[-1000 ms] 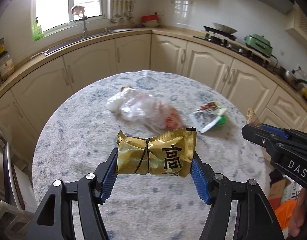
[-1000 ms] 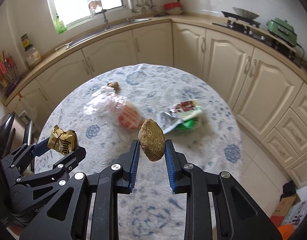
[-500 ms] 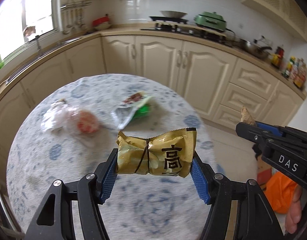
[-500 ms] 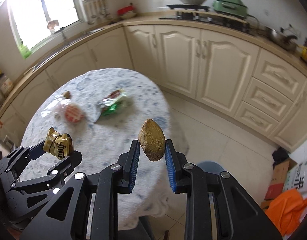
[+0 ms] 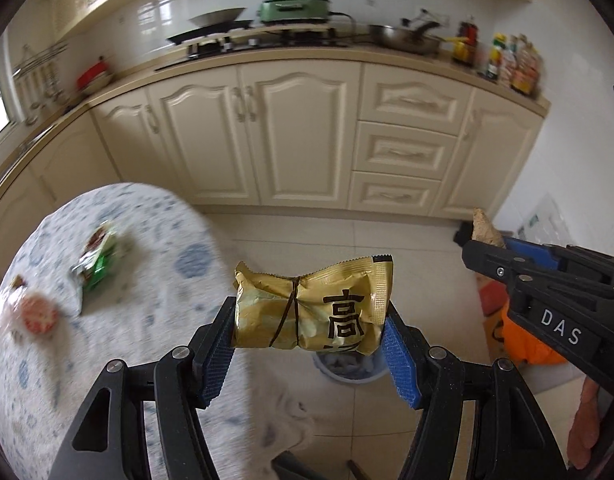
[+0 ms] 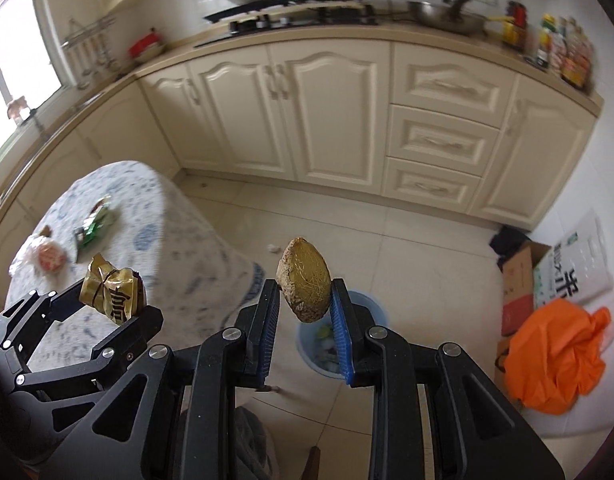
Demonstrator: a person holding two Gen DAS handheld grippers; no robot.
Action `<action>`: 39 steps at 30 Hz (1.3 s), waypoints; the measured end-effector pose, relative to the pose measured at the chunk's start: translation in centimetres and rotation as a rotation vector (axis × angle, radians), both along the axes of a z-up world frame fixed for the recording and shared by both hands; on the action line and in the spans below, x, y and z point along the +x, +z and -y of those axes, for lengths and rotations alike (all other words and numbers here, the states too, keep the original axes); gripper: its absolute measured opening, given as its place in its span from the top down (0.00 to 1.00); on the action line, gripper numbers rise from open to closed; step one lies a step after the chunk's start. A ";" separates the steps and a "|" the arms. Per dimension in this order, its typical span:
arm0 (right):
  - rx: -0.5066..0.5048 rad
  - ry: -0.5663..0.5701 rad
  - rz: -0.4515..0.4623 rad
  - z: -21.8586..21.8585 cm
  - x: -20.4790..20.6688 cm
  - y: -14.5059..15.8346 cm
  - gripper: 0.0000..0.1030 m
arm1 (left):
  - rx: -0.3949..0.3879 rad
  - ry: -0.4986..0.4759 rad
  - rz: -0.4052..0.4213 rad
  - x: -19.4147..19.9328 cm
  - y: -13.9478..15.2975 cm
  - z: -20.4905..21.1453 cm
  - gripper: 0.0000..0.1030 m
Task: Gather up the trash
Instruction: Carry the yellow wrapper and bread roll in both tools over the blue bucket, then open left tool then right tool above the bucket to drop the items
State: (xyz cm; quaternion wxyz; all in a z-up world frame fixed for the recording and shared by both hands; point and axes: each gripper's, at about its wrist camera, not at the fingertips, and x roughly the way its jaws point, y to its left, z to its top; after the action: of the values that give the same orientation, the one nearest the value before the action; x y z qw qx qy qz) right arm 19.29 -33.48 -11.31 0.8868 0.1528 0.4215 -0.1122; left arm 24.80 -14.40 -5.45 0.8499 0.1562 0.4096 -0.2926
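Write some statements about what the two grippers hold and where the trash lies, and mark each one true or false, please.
1. The left gripper holds a gold wrapper. True.
2. The right gripper is empty. False: it is shut on a brown, fibrous oval lump.
3. A blue bin stands on the floor below the grippers. True.
4. All trash is off the table. False: a green-and-white packet and a clear bag with a red print lie on it.
5. The orange bag lies on the table. False: it lies on the floor beside a cardboard box.
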 end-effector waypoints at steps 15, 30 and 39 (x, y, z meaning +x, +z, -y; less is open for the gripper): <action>0.044 -0.158 -0.091 7.3 -1.8 -4.4 0.74 | 0.102 -0.095 -0.036 5.2 -5.2 11.3 0.36; 0.052 -0.140 -0.128 7.0 -0.1 -6.2 0.74 | 0.184 0.010 0.009 6.9 -7.6 13.1 0.24; -0.039 -0.111 -0.062 3.9 1.4 -3.8 0.13 | 0.174 0.089 0.009 7.0 -6.8 10.3 0.24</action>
State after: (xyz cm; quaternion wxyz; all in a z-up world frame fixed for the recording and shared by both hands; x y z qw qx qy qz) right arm 20.73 -37.37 -15.13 0.8684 0.1553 0.4375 -0.1742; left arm 31.77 -24.66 -12.30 0.8470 0.2123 0.4363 -0.2171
